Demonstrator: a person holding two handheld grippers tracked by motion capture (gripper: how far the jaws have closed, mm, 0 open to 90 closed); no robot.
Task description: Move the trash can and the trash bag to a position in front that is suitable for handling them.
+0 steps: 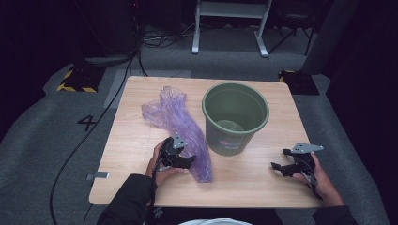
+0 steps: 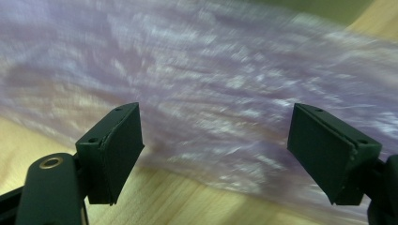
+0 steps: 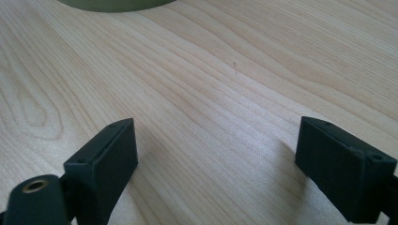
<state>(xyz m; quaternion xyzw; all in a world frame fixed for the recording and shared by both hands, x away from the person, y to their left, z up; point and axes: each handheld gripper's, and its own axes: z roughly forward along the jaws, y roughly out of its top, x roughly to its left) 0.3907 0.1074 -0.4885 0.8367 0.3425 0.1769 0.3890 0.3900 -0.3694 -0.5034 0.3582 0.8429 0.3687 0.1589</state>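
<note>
1. Overhead, high view: purple plastic bag (image 1: pixel 180 129) lies crumpled on the table (image 1: pixel 141 183), long axis running from the far-left area toward the near edge, just left of the green bucket (image 1: pixel 234 117). Left gripper (image 1: pixel 187 161) sits at the bag's near end, clearly the nearer one; right gripper (image 1: pixel 278 167) is well apart, by the near-right corner.
2. Left gripper view: jaws spread wide, nothing between them; bag (image 2: pixel 225 79) directly ahead, very close, blurred.
3. Right gripper view: jaws apart over bare table (image 3: pixel 211 108); bucket (image 3: pixel 112 3) base at top edge.
</note>
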